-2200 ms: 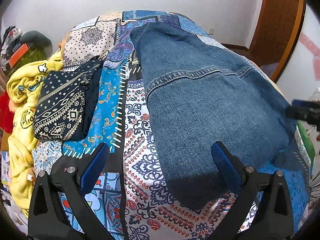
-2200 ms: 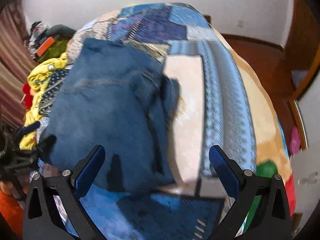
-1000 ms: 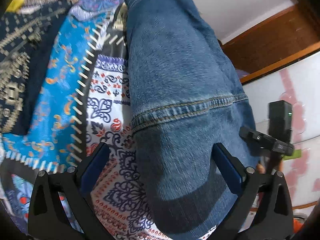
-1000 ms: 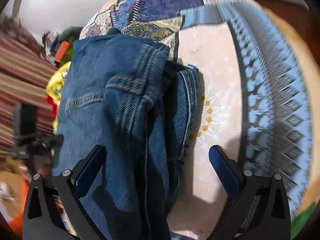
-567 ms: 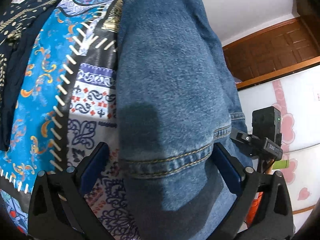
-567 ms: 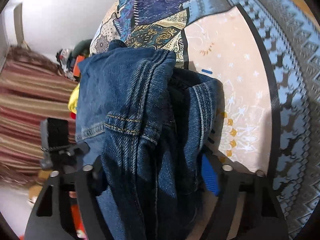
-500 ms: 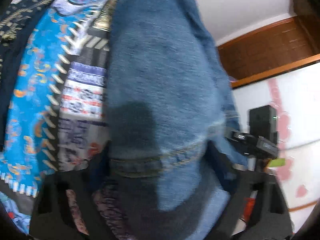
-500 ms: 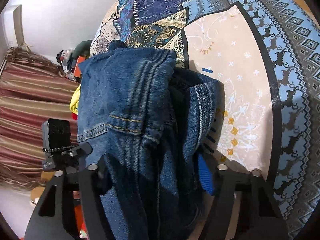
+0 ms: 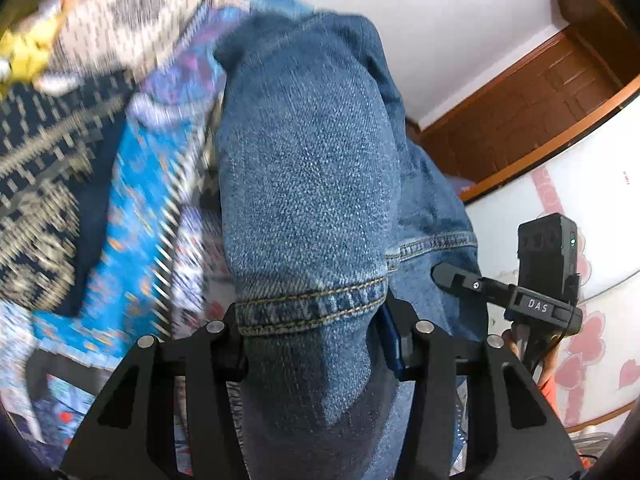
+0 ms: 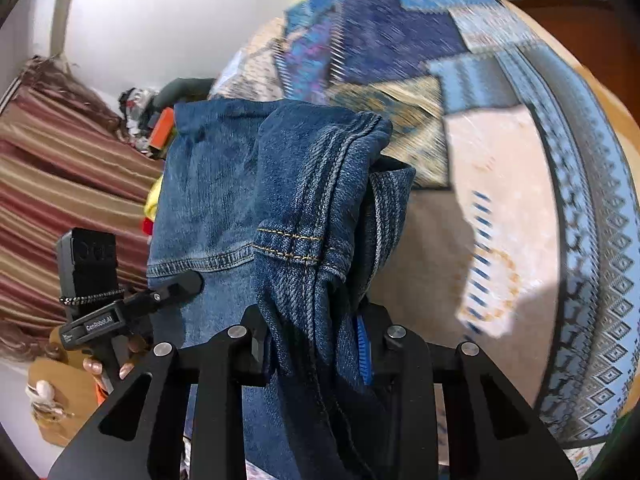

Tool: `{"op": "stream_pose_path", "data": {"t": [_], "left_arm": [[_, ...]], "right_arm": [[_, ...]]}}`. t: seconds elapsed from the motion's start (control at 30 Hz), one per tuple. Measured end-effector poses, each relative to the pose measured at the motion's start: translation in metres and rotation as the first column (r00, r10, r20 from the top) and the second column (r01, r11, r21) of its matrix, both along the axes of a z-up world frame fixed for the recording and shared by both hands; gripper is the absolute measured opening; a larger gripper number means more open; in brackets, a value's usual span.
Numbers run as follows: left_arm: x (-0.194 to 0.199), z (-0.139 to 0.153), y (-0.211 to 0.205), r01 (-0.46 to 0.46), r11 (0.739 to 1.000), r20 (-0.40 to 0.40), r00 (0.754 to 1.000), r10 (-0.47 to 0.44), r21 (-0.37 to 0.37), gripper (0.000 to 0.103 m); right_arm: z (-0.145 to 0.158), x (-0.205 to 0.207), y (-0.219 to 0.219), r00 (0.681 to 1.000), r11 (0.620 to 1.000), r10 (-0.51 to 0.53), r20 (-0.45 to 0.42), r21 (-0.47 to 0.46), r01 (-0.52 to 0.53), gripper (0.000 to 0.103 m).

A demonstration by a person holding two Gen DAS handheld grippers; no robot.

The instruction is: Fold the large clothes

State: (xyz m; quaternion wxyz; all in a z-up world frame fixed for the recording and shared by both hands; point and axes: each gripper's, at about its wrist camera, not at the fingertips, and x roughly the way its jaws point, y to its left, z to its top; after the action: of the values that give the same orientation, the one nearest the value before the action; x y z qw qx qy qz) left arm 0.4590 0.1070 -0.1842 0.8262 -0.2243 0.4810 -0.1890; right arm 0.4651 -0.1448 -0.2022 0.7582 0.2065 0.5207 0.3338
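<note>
- The left gripper is clamped on a thick fold of the denim garment, its pads pinching just below a stitched hem band; the cloth bulges out between the jaws and fills the middle of that view.
- The right gripper is likewise closed on a bunched, seamed edge of the denim garment, with several layers gathered between the jaws.
- Each gripper shows in the other's view, off to the side and close to the cloth: the right gripper beside the denim's far edge, the left gripper at the opposite edge.
- The garment lies on the bed, already doubled over itself at least once; the end nearest the grippers looks lifted off the cover, while the far end rests flat.
- Judged from this, the fold is partly done: both near corners are held, and carrying them over to the far end and smoothing the result is likely what remains.
- The bed wears a busy patchwork cover in blues, beige and purple.
- A folded dark patterned cloth sits on the cover beside the denim, and a yellow item lies beyond it.
- Around the bed: white walls, a brown wooden door, a striped reddish curtain and a heap of clutter near it.
</note>
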Motion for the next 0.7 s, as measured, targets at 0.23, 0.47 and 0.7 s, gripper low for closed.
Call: {"op": "stream_pose_path", "data": {"t": [0.23, 0.47, 0.7], "left_arm": [[-0.015, 0.066, 0.072, -0.065, 0.997, 0.147, 0.987, 0.060, 0.033, 0.049], [-0.023, 0.084, 0.159, -0.157, 0.987, 0.205, 0.968, 0.145, 0.043, 0.049], [-0.006, 0.053, 0.222, -0.206, 0.976, 0.148, 0.970, 0.194, 0.067, 0.049]], "right_arm": [[0.050, 0.007, 0.062, 0.993, 0.998, 0.036, 0.114, 0.047, -0.042, 0.028], [0.067, 0.021, 0.144, 0.979, 0.992, 0.077, 0.186, 0.088, -0.095, 0.028], [0.035, 0.040, 0.212, 0.979, 0.990, 0.104, 0.173, 0.072, -0.118, 0.028]]}}
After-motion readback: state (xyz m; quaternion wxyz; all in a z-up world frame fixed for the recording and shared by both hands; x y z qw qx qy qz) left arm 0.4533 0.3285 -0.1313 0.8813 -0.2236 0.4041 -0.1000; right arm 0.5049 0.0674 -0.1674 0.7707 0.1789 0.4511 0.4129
